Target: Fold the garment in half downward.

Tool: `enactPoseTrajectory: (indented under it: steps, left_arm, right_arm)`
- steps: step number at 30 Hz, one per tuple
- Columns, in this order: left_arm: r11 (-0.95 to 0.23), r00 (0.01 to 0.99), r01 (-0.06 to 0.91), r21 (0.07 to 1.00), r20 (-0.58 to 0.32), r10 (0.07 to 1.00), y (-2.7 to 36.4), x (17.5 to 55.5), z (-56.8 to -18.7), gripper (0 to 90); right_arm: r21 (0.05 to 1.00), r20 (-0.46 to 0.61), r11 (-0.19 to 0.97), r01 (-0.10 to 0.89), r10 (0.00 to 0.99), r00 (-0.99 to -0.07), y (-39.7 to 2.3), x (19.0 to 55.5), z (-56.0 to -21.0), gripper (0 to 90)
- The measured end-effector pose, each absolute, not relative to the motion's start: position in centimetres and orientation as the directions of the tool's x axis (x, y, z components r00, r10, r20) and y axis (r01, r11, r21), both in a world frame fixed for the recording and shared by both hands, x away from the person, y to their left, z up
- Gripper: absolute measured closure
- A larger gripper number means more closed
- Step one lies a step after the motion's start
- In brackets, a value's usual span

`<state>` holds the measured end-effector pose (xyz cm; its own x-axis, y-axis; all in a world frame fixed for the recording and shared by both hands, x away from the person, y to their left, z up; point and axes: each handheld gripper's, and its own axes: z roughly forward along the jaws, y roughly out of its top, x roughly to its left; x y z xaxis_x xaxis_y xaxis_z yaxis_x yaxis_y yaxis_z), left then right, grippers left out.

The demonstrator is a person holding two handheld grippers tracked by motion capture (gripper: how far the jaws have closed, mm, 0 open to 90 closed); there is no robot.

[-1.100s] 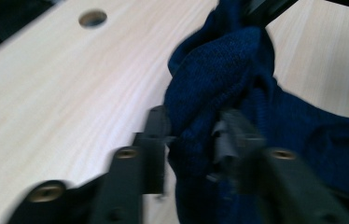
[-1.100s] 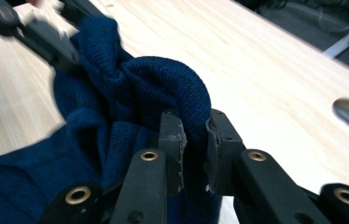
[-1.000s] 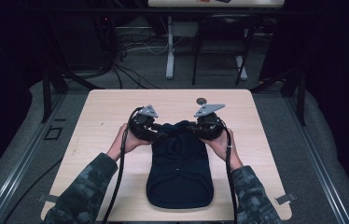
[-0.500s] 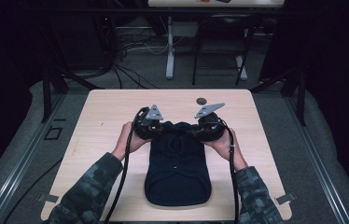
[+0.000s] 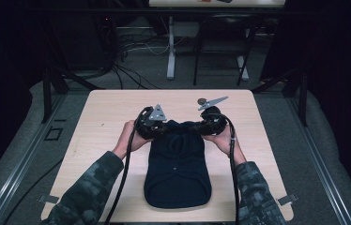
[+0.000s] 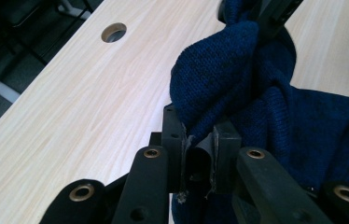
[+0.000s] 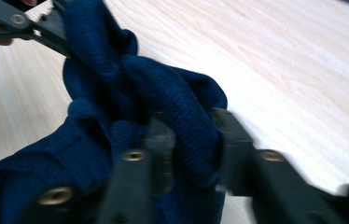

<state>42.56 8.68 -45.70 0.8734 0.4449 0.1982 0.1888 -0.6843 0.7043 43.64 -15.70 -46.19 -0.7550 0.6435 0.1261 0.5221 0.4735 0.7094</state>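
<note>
Here, a dark blue knitted garment lies on the light wooden table, its near end flat and rounded, its far end bunched up between the two grippers. The left gripper has its jaws clenched on a fold of the knit — in the left gripper view the cloth is pinched between the two black pads and rises in a lump above them. The right gripper grasps the other side of the same bunched end; its view is blurred, yet a thick roll of the wool sits between its jaws. In the high view both hands hold the tools close together at the garment's far edge, the left hand and right hand either side, cables trailing back. A round hole is cut in the tabletop beyond. No label, brand or writing can be read on the knit or the tools.
</note>
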Motion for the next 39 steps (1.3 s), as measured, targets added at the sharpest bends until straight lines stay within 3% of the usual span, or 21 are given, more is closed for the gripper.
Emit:
enactPoseTrajectory:
  steps: [4,8,11,15,21,25,39]
  left_arm:
    - [-0.67,0.876,0.219,0.709,0.16,0.455,9.1,42.8,-45.7,77.2]
    - [-0.654,0.879,0.292,0.698,0.074,0.471,9.5,43.2,-46.3,61.8]
    - [-0.652,0.877,0.31,0.692,0.058,0.478,9.6,43.4,-46.9,63.7]
    - [-0.65,0.866,0.287,0.704,0.1,0.491,9.5,43.3,-46.7,78.5]
    - [-0.657,0.84,0.21,0.724,0.211,0.5,9.5,42.2,-45.9,79.8]
    - [-0.689,0.817,0.161,0.706,0.296,0.494,9.0,41.0,-46.1,79.7]
    - [-0.708,0.803,0.15,0.691,0.332,0.494,8.5,39.6,-47.1,78.3]
  right_arm:
    - [0.737,0.068,0.481,0.475,0.646,-0.76,-15.0,43.0,-45.7,78.0]
    - [0.765,0.011,0.489,0.418,0.64,-0.769,-14.8,42.2,-45.3,78.5]
    - [0.784,-0.032,0.497,0.371,0.63,-0.776,-14.3,41.7,-44.9,78.5]
    - [0.789,-0.096,0.527,0.317,0.615,-0.783,-13.8,41.4,-44.5,78.4]
    - [0.803,-0.078,0.507,0.315,0.612,-0.787,-14.4,41.1,-44.3,77.9]
    - [0.794,-0.121,0.534,0.291,0.608,-0.785,-14.3,40.0,-44.5,77.4]
    - [0.792,-0.102,0.529,0.304,0.606,-0.789,-14.9,38.3,-47.0,76.3]
